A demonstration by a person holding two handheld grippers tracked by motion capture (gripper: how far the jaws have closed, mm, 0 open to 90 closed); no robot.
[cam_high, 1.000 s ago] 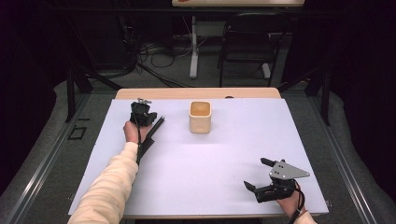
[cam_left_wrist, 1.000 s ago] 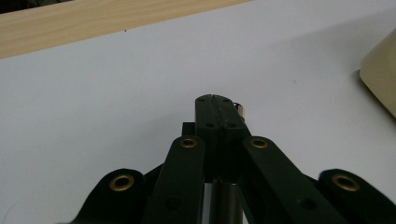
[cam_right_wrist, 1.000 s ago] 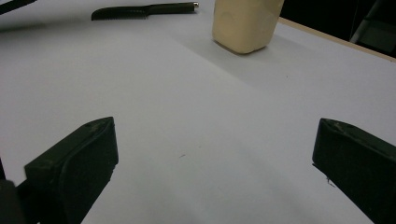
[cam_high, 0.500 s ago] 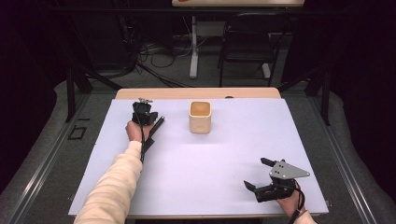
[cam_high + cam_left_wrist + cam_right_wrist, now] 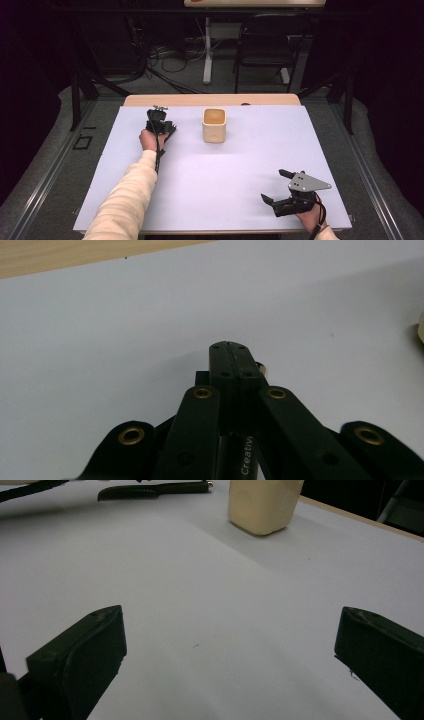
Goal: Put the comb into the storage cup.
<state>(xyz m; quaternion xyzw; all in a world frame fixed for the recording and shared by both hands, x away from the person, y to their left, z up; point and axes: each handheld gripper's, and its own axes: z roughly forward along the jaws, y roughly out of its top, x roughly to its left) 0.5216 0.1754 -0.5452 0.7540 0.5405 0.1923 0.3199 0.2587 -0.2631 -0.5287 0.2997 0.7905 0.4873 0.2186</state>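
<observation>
Resting on white table cover [image 5: 210, 180], left gripper [image 5: 159, 121] fingers pressed together near cream cup [image 5: 214, 125], right gripper [image 5: 284, 187] fingers spread wide, empty

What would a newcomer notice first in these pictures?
A cream square cup stands alone on the far middle of the white table cover. The left hand-held gripper lies to its left with jaws shut on a black pen. The right hand-held gripper waits open at the near right corner.
</observation>
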